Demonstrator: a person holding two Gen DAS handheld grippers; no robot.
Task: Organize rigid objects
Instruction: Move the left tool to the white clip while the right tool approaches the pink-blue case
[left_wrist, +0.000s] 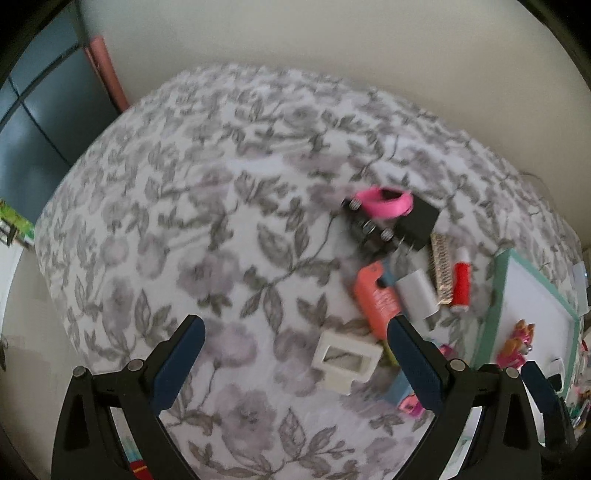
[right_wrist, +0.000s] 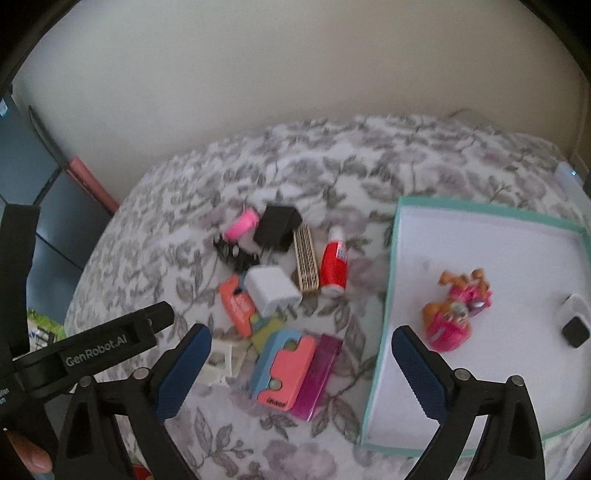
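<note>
A floral bedspread (right_wrist: 295, 155) in grey and white covers the bed. Behind it rises a plain cream wall (right_wrist: 258, 74). At the left stands a dark cabinet (left_wrist: 37, 122), with what may be a pink rolled mat (left_wrist: 107, 70) leaning beside it.

Ahead of the right gripper (right_wrist: 301, 354), matt floral cloth (right_wrist: 332, 166) is lying soft under a smooth white plastic charger (right_wrist: 271, 290); rightward, a matt paperboard tray (right_wrist: 391, 295) is showing.

One teal tray (right_wrist: 393, 258), two pink toy figures (right_wrist: 458, 306), two chargers, black (right_wrist: 277, 225) and white (right_wrist: 271, 290), one red bottle (right_wrist: 333, 264), one pink tape roll (right_wrist: 242, 225)
</note>
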